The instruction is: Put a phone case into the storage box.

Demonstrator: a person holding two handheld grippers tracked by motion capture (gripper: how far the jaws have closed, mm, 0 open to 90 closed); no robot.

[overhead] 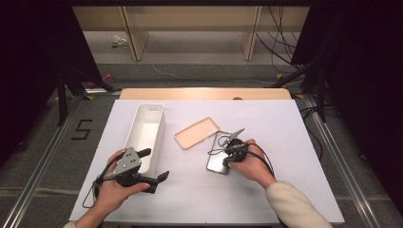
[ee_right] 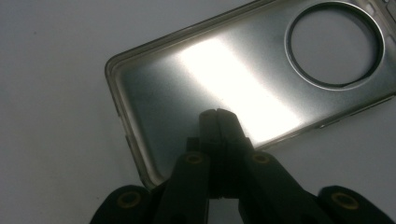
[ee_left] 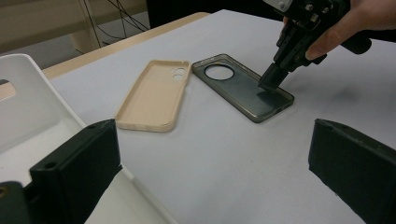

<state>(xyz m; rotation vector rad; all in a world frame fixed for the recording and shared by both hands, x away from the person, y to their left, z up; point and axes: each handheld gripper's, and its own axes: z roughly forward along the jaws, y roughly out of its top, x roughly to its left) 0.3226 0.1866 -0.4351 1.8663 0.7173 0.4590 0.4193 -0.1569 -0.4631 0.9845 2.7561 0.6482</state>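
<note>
A dark translucent phone case (overhead: 216, 165) (ee_left: 238, 88) (ee_right: 154, 88) lies open side up on the white table cover, with a round camera hole at its far end. My right gripper (overhead: 226, 160) (ee_left: 270, 84) (ee_right: 217, 114) is shut with nothing between its jaws. Its tips point down at the inside of the case near one end; I cannot tell whether they touch it. A beige phone case (overhead: 196, 133) (ee_left: 154, 95) lies just left of the dark one. My left gripper (overhead: 154, 165) (ee_left: 215, 172) stands open and empty at the front left, beside the tray.
A long white tray (overhead: 151, 110) (ee_left: 28, 107) stands at the left with nothing in it. A wooden table edge (overhead: 204, 93) runs along the back. Bare white cover spreads to the right and front of the cases.
</note>
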